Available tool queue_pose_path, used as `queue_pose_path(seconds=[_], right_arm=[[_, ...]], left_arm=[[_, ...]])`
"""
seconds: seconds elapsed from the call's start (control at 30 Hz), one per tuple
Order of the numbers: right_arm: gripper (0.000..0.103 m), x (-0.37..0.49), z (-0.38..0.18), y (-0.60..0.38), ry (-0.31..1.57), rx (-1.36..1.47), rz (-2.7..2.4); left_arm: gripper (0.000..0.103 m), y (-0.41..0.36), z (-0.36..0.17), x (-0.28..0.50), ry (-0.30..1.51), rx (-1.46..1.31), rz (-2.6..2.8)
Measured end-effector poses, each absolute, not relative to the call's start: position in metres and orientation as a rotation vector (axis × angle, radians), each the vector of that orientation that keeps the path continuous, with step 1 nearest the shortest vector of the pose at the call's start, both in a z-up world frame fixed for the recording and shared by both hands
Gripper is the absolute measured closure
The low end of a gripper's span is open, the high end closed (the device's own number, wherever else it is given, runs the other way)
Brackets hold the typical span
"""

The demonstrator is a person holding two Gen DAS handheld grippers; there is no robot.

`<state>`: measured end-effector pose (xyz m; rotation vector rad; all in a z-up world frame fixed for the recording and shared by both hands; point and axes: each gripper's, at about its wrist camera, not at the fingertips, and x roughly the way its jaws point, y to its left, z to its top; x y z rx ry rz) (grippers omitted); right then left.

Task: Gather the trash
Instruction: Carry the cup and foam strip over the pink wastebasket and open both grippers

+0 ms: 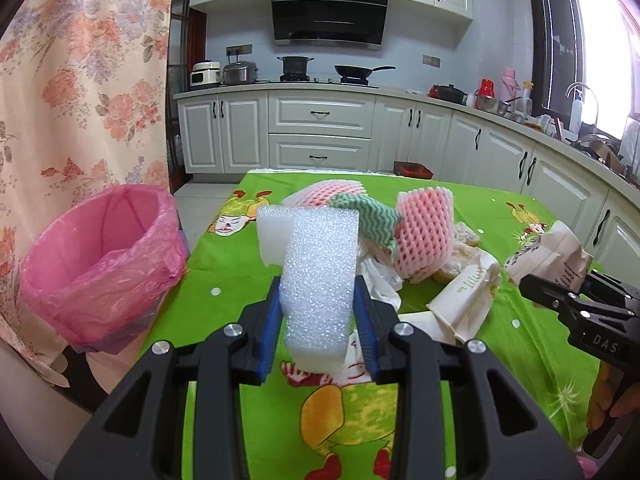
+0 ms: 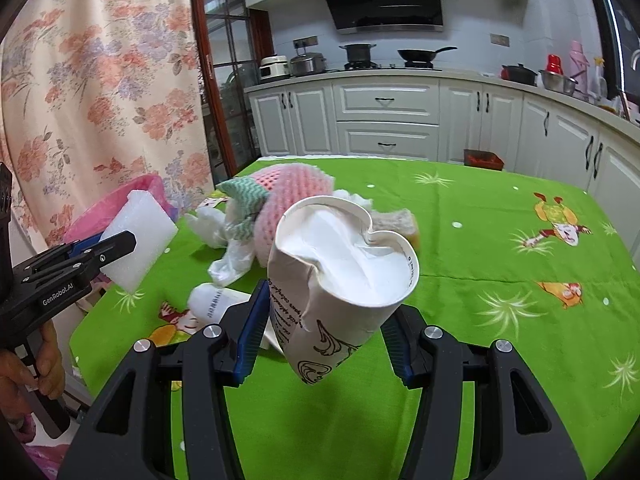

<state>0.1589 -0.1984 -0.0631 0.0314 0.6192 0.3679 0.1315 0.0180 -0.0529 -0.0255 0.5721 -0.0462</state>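
1. Left gripper [image 1: 320, 312] clamped on a white foam block [image 1: 320, 276], long axis running away along the fingers.
2. Right gripper [image 2: 324, 334] pinched on a crushed paper cup [image 2: 340, 276], mouth turned up.
3. Pink-lined bin [image 1: 100, 260] stood off the table's left edge, nearer the left gripper, so foam probably first.
4. More trash heaped mid-table: pink fruit net [image 1: 424, 232], another cup [image 1: 464, 300].

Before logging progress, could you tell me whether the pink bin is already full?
No, the pink bin shows only its bare liner inside.
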Motion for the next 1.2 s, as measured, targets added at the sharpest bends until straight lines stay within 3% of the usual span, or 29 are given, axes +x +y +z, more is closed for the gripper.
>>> queue_pose_path(seconds=[0.77,1.2], right_arm=[[0.051,0.187,-0.028,-0.067,0.547,-0.096,0.613],[0.051,0.223,-0.005,0.042,0.488,-0.164,0.799]], left_arm=[[0.069,0.083,-0.023,0.099,0.478,0.005,0.118],[0.069,0.170,-0.006,0.104,0.450,-0.023,0.304]])
